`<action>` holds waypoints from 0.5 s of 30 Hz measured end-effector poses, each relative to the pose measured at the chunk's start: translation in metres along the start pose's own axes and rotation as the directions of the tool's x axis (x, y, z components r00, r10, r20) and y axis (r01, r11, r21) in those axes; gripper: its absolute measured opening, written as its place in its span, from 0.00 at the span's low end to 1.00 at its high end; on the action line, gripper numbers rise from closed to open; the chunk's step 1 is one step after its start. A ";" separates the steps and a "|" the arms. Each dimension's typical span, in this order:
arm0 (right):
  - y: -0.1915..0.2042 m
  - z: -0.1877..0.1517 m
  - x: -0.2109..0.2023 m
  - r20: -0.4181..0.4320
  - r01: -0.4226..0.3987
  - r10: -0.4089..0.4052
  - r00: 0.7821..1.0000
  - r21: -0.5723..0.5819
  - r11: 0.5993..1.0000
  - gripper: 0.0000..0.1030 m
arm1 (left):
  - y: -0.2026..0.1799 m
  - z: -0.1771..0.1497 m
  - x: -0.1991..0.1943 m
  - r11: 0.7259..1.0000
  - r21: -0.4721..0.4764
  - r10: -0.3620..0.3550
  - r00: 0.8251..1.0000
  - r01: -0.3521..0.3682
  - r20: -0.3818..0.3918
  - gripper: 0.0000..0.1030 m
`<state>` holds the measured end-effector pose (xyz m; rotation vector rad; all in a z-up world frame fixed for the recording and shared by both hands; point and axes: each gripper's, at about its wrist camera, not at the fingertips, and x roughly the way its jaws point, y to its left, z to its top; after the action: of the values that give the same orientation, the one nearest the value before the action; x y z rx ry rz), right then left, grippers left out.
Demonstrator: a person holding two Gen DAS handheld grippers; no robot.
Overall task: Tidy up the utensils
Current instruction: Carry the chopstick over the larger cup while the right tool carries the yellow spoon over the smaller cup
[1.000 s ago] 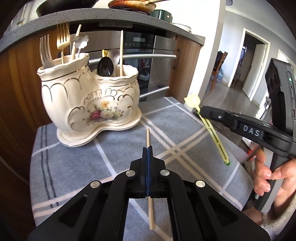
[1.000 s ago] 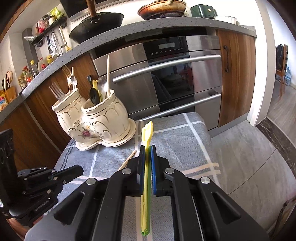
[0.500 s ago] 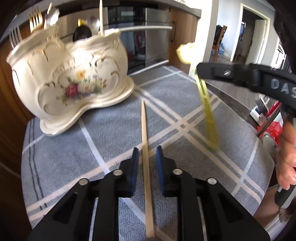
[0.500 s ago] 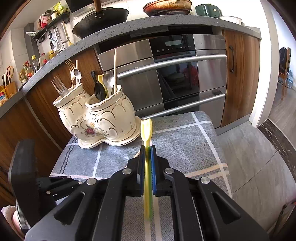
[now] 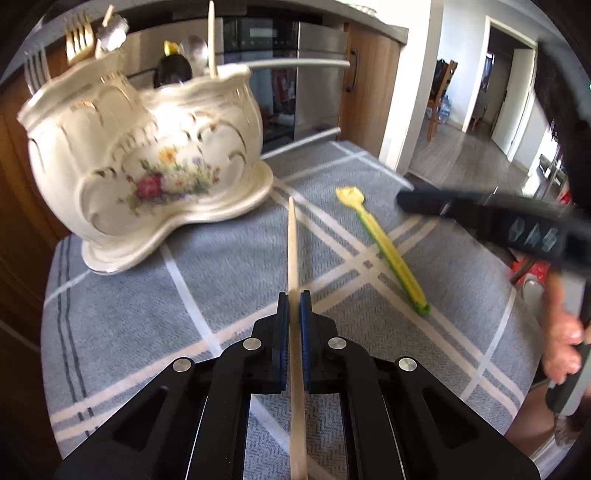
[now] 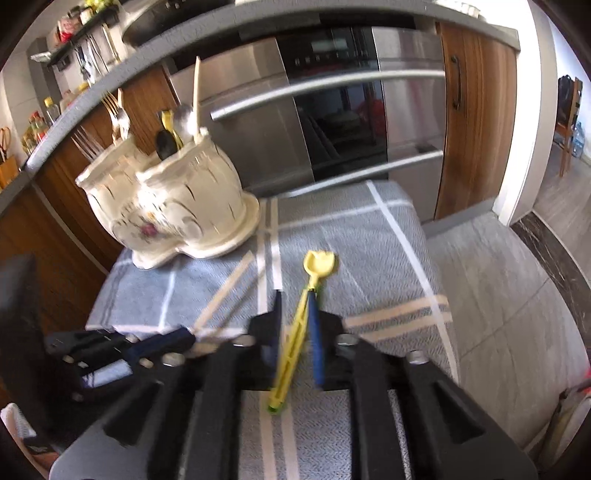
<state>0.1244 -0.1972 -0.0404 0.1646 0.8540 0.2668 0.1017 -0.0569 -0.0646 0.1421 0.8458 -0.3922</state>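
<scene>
**Chopstick and Yellow Utensil at the Grippers**

The left gripper (image 5: 294, 306) had its fingers pressed against the wooden chopstick (image 5: 293, 251), which pointed toward the ceramic holder (image 5: 147, 155). The right gripper (image 6: 295, 317) stood well open, straddling the yellow utensil (image 6: 295, 332) lying flat on the grey checked cloth (image 6: 369, 236).

A stainless oven (image 6: 332, 110) with bar handles sits under a grey worktop (image 6: 221, 29), flanked by wooden cabinets (image 6: 476, 122); an open doorway (image 5: 506, 88) beyond.
</scene>
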 end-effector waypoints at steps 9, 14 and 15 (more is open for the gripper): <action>0.011 -0.010 0.032 -0.089 0.066 -0.070 0.994 -0.052 0.996 0.26 | -0.001 0.002 -0.009 1.000 0.001 -0.024 0.999 0.024 0.024 0.06; 0.023 -0.013 0.040 -0.081 0.133 -0.144 0.986 -0.130 0.983 0.26 | 0.003 0.001 -0.014 1.000 -0.005 -0.031 0.999 0.031 0.033 0.06; 0.026 -0.014 0.041 -0.075 0.151 -0.164 0.984 -0.152 0.977 0.23 | 0.005 0.000 -0.016 1.000 -0.007 -0.030 0.999 0.030 0.035 0.06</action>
<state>0.1351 -0.1599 -0.0727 -0.0515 0.9255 0.1875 0.0941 -0.0478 -0.0528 0.1156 0.8152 -0.4183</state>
